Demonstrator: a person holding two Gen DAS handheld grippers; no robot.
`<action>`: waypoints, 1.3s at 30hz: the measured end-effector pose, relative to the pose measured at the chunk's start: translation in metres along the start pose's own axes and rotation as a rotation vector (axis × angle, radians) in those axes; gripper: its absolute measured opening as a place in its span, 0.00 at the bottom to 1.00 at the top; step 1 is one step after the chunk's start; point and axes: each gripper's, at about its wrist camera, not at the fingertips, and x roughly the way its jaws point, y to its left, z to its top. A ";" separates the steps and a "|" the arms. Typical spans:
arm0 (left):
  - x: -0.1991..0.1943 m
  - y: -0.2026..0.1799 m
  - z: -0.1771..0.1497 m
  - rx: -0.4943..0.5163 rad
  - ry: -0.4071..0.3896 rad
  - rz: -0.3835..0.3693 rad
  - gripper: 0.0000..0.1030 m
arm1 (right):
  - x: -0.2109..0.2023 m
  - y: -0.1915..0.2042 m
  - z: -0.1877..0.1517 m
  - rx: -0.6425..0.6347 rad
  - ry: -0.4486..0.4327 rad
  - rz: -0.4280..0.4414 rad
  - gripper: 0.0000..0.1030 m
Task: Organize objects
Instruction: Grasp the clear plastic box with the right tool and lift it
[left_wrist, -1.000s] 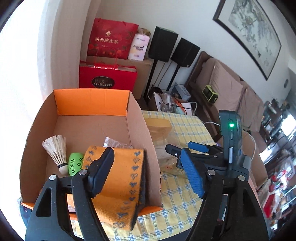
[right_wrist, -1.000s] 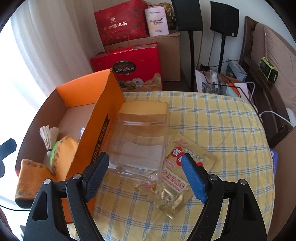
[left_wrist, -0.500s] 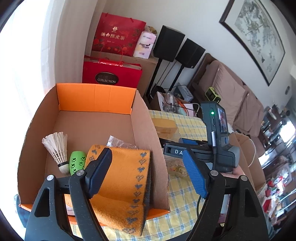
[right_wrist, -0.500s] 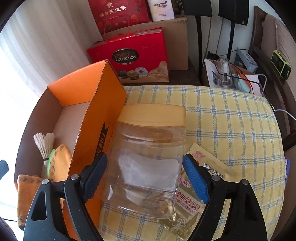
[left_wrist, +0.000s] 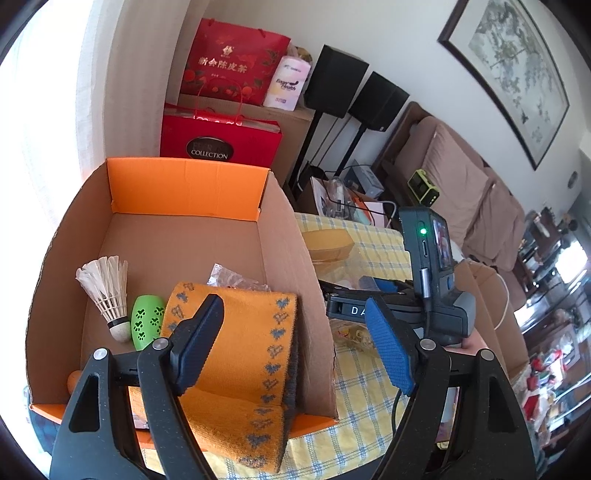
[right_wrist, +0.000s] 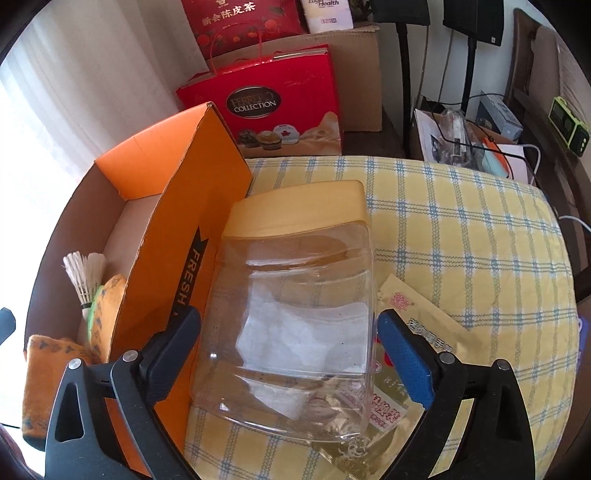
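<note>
A clear plastic jar (right_wrist: 295, 295) with a yellow lid (right_wrist: 295, 210) lies on its side on the yellow checked tablecloth (right_wrist: 461, 240), against the cardboard box (right_wrist: 207, 206). My right gripper (right_wrist: 289, 317) straddles the jar's base. Its jaws are opening, and a thin gap shows at each pad. A gold sachet (right_wrist: 417, 317) lies partly under the jar. In the box (left_wrist: 184, 192) are a shuttlecock (left_wrist: 107, 291), a green paw-print piece (left_wrist: 146, 325) and an orange knitted cloth (left_wrist: 251, 339) draped over the near wall. My left gripper (left_wrist: 291, 306) hovers open above that cloth, holding nothing.
Red gift bags (right_wrist: 280, 107) and a brown carton stand on the floor behind the table. Two black speakers on stands (left_wrist: 340, 85) and a brown sofa (left_wrist: 461, 177) are beyond. Boxes and cables crowd the floor past the table's far edge.
My right gripper came down and forward over the jar, and its jaws spread wider until they straddled it. The left gripper stayed over the box with the same opening.
</note>
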 end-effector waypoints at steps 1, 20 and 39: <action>0.000 -0.001 0.001 0.001 0.001 0.000 0.74 | -0.003 0.001 -0.001 -0.020 -0.001 -0.023 0.92; 0.010 -0.038 -0.004 0.050 0.027 -0.037 0.79 | -0.031 -0.030 -0.013 -0.083 0.029 -0.175 0.99; 0.022 -0.064 -0.009 0.096 0.046 -0.035 0.81 | -0.044 -0.068 -0.019 0.043 -0.046 -0.140 0.87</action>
